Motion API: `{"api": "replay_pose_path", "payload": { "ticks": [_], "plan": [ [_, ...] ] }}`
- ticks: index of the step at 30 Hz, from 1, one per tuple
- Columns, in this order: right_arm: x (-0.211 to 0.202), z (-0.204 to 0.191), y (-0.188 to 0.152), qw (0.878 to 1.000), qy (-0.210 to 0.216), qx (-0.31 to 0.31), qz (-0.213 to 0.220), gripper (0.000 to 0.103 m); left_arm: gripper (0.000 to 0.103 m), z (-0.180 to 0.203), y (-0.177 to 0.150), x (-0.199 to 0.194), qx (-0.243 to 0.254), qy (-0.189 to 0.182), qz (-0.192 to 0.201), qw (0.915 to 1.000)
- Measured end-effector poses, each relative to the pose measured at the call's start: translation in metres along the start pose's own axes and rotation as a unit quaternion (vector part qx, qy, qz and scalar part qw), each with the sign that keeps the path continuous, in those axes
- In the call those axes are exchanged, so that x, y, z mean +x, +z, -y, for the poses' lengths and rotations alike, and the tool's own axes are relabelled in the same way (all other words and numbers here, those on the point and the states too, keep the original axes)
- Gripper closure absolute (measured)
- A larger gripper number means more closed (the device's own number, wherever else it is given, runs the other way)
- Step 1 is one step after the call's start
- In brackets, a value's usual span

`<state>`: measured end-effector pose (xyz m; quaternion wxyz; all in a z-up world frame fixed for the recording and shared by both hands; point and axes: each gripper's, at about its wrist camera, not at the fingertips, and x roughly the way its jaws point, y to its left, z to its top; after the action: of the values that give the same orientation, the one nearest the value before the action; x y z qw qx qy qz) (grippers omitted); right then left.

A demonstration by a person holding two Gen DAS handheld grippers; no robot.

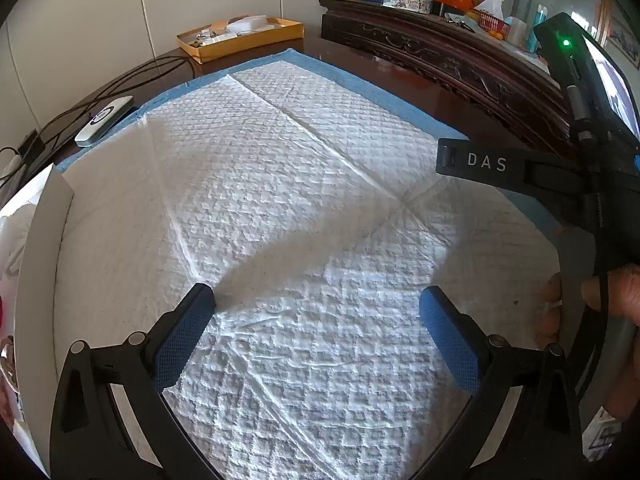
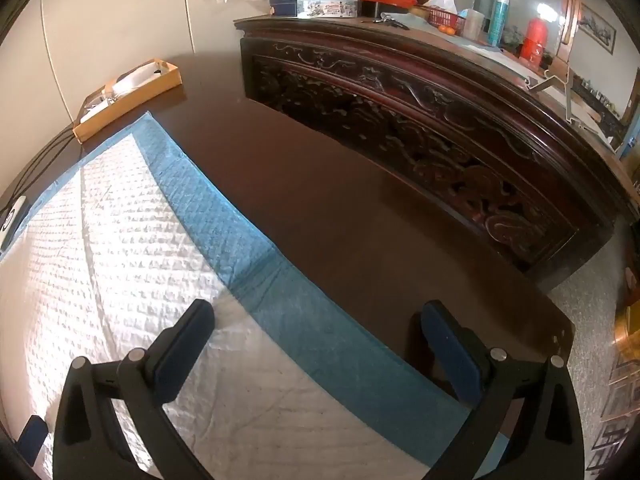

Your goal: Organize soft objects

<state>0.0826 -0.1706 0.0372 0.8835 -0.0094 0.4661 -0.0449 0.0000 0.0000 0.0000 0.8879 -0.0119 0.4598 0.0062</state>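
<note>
Two tools are seen held above a dark wooden worktop (image 2: pixel 320 216), both with fingers spread wide and nothing pinched between them. The left tool (image 1: pixel 318 304) hangs over the middle of a white quilted pad (image 1: pixel 280 184) with a blue border, which is spread flat and covers most of the worktop; the right tool (image 2: pixel 318 320) is poised over the pad's right-hand blue edge, where the bare wood begins.

The pad is the only soft thing clearly shown lying on the worktop; pale bundled fabric is glimpsed at the far left of the left wrist view, too cut off to be identified. The pad is judged to be light, limp and thin, creased along old fold lines, and likely to sag and slide on the polished wood when lifted. A hold is best taken at the blue border or a corner, where a single layer can be pinched.

The letters "DAS" are read on the right tool's finger in the left wrist view. A yellow cardboard tray (image 1: pixel 240 38) is seen at the far left corner of the worktop, and a white remote (image 1: pixel 104 120) near its left edge. Writing on the tins on the carved cabinet (image 2: pixel 420 128) behind cannot be read.
</note>
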Motion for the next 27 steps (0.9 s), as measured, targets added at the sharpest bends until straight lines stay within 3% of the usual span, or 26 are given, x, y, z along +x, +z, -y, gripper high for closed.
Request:
{"api": "replay_pose_path", "payload": {
  "ticks": [27],
  "plan": [
    [0.0003, 0.0000, 0.0001, 1.000, 0.001, 0.000, -0.004, 0.000, 0.000, 0.0000, 0.0000, 0.0000, -0.001, -0.001, 0.000, 1.0000]
  ]
}}
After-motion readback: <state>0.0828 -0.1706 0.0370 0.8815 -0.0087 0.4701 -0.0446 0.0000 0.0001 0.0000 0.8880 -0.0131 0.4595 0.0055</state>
